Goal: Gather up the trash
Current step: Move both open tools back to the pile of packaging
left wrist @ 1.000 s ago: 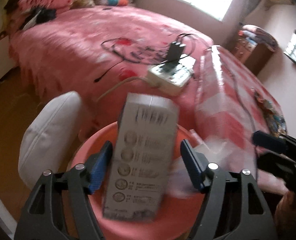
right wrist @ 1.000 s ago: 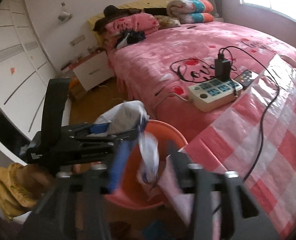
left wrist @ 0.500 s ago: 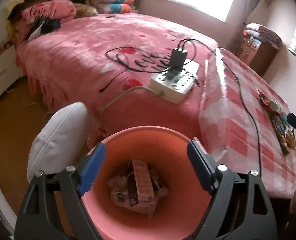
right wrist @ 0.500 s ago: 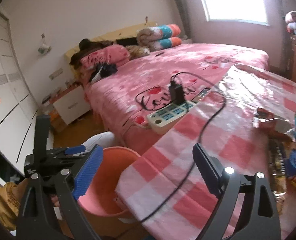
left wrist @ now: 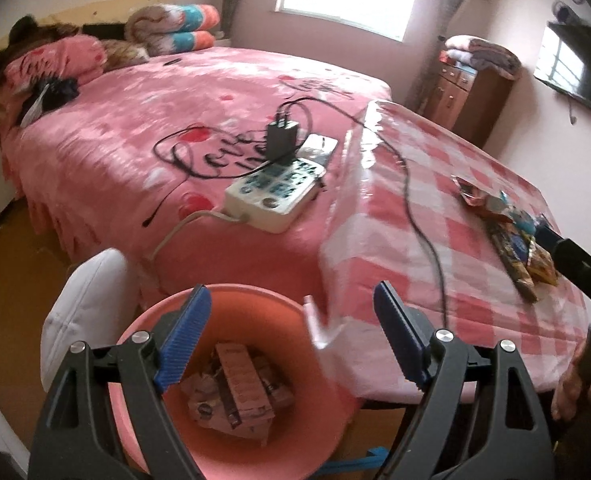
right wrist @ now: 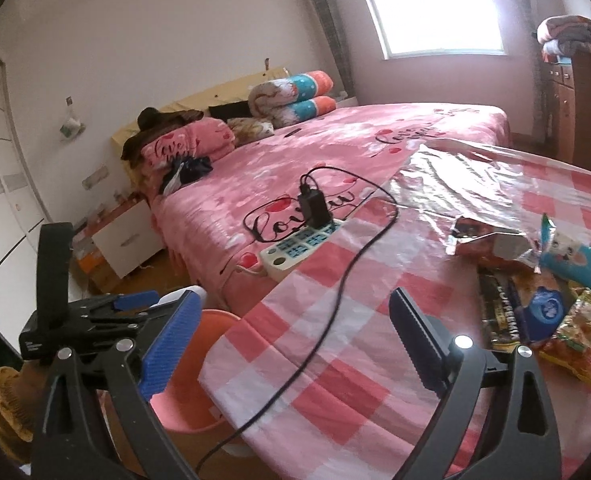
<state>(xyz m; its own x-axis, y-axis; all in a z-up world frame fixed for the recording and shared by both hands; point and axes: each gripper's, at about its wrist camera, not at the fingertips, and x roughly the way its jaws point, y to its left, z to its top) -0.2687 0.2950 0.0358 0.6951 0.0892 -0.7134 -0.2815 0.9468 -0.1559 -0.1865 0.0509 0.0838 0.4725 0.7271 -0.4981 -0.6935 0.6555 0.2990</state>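
While I hold both tools over the table corner, the parts read as follows.

Left gripper: my left tool hangs above the pink bucket; its blue-padded jaws stand wide apart with nothing between them; one blue pad overlaps the bucket's near rim in the view.

Right gripper: my right tool is over the checked tablecloth; jaws spread wide, nothing held; the wrapper pile lies ahead and to its right.

Trash in bucket: crumpled printed cartons and paper, brownish-pink and grey, lie heaped at the bottom of the bucket; one long carton rests on top, tilted.

Trash on table: loose snack wrappers cluster near the table's right side; a torn red-and-silver foil packet; a light-blue pouch; a dark bar wrapper with gold lettering; a round blue lid or pack; orange-and-yellow crinkled bags; they touch and overlap one another.

Bucket position: on the floor just beside the table corner, between the table and a white cushion.

Power strip: white, on the pink bedspread, a black charger plugged in; its black cable trails across the tablecloth.
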